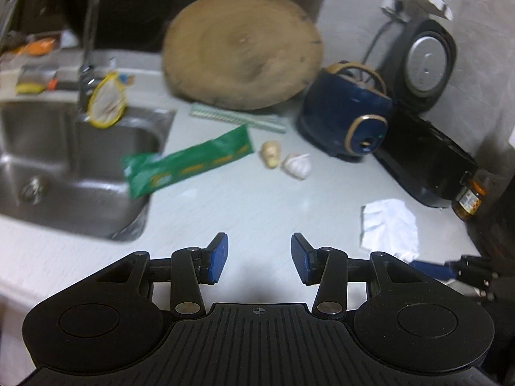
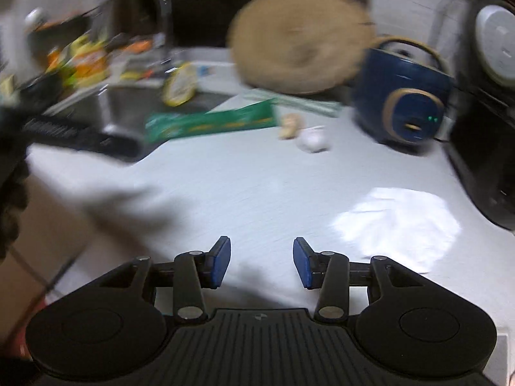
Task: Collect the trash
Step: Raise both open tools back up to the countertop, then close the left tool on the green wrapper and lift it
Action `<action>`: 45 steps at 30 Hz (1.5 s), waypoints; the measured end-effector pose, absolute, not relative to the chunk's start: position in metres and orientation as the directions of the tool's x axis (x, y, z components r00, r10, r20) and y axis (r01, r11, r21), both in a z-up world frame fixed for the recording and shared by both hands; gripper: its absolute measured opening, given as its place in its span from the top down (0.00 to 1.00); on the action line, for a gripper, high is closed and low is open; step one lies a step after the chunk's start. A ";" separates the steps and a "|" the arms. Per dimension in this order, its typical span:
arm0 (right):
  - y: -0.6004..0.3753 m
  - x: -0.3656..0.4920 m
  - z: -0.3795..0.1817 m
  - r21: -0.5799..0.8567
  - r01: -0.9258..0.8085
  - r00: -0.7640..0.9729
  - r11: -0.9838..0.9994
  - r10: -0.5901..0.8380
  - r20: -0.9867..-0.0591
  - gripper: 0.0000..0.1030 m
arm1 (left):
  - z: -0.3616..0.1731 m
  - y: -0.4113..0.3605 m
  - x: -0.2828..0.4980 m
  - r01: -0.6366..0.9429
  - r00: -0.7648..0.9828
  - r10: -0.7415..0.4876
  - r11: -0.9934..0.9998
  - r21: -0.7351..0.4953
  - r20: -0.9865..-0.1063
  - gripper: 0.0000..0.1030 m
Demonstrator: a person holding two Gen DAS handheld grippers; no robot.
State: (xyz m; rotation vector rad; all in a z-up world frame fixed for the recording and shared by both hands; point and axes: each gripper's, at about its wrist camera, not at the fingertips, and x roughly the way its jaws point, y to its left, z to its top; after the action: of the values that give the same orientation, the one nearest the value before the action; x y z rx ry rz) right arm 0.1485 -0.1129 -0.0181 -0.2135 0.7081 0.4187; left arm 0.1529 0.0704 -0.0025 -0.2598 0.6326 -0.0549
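Both grippers hang above the pale bench with their blue-padded jaws spread and nothing between them: the left gripper (image 1: 259, 259) over bare bench surface (image 1: 251, 206), the right gripper (image 2: 261, 262) likewise, its view smeared by blur. Just beside the right gripper's right finger lies a crumpled white paper (image 2: 399, 225); in the left wrist view the same paper (image 1: 388, 225) sits to the right of the jaws, near a small jar (image 1: 470, 199). Farther back, a long green wrapper (image 1: 190, 164) lies partly over the edge of the steel sink (image 1: 64, 160), one end hanging above the basin. Next to its other end sit a piece of ginger (image 1: 271, 154) and a garlic bulb (image 1: 297, 166), close together. Behind them a round wooden chopping board (image 1: 243, 48) leans upright, with a dark blue appliance (image 1: 346, 119) and a black cooker (image 1: 425, 61) to its right.
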 end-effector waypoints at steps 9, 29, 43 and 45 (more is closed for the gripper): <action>-0.175 0.217 -0.019 0.004 -0.273 0.733 0.962 0.211 -0.647 0.48 | -0.003 0.036 0.211 -0.002 0.800 -0.157 0.964 -0.265 -0.579 0.53; -0.217 0.301 -0.075 0.147 -0.298 0.633 0.943 0.311 -0.709 0.41 | -0.042 0.118 0.366 -0.460 0.718 0.199 0.855 -0.240 -0.667 0.54; -0.216 0.310 -0.078 0.161 -0.311 0.647 0.937 0.333 -0.686 0.35 | -0.066 0.087 0.380 -0.370 0.672 0.000 0.866 -0.336 -0.741 0.57; -0.215 0.310 -0.078 0.149 -0.310 0.649 0.939 0.324 -0.688 0.35 | -0.067 0.076 0.378 -0.333 0.670 -0.044 0.874 -0.353 -0.741 0.57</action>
State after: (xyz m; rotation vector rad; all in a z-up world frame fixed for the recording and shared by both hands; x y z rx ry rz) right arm 0.3095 -0.2147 -0.0781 0.0190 0.7854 0.3598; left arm 0.3779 0.0764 -0.0672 -0.4931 0.8289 0.1706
